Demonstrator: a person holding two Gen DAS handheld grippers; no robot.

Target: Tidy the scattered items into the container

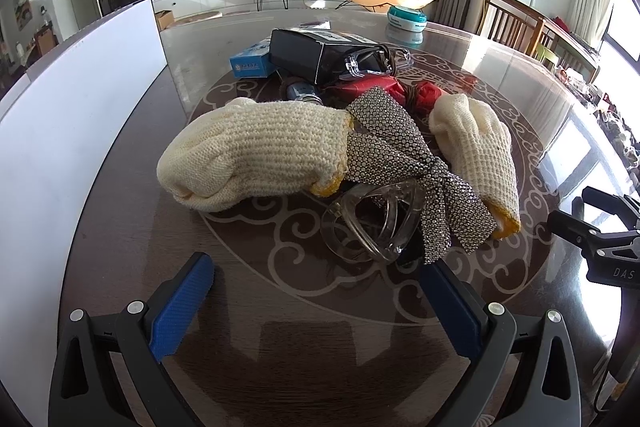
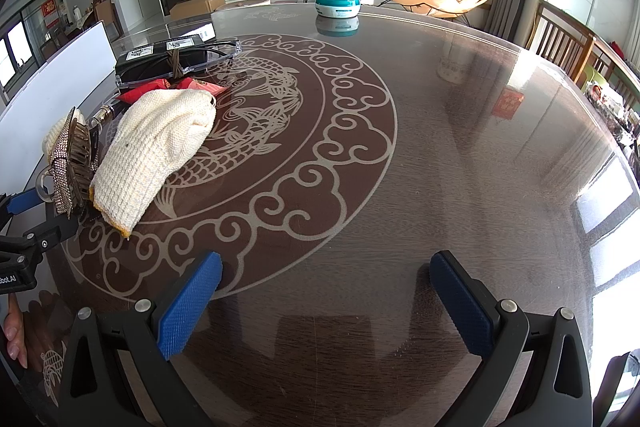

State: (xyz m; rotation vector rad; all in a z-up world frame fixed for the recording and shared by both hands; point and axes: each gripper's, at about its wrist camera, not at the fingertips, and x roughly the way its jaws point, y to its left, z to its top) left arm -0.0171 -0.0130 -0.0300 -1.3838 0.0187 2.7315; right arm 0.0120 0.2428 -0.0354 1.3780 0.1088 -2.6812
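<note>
The left gripper (image 1: pixel 316 301) is held low over the glass table (image 2: pixel 460 155), jaws spread wide and empty, and it is lined up on the clear hair claw (image 1: pixel 374 227) just ahead, a sensible first pick since the clip lies nearest and on top of the pile. The right gripper (image 2: pixel 326 301) is kept off to the side over bare tabletop, jaws equally wide with nothing between them, presumably so the left is given room.

The scattered items are bunched together left of the table's fish pattern. A cream knitted glove (image 1: pixel 256 151) is seen lying flat, thick and soft, its yellow-edged cuff tucked against a rhinestone bow (image 1: pixel 404 163) fixed to the claw. A second cream glove (image 1: pixel 476 159) is draped just to the right, touching the bow. Behind them a black box (image 1: pixel 316 53), a blue carton (image 1: pixel 250 61) and red packets (image 1: pixel 368 87) are crowded together.

The container is taken to be the white-walled bin (image 1: pixel 80 131) at the far left, though only its side is shown and its opening cannot be confirmed. Nothing has yet been lifted.
</note>
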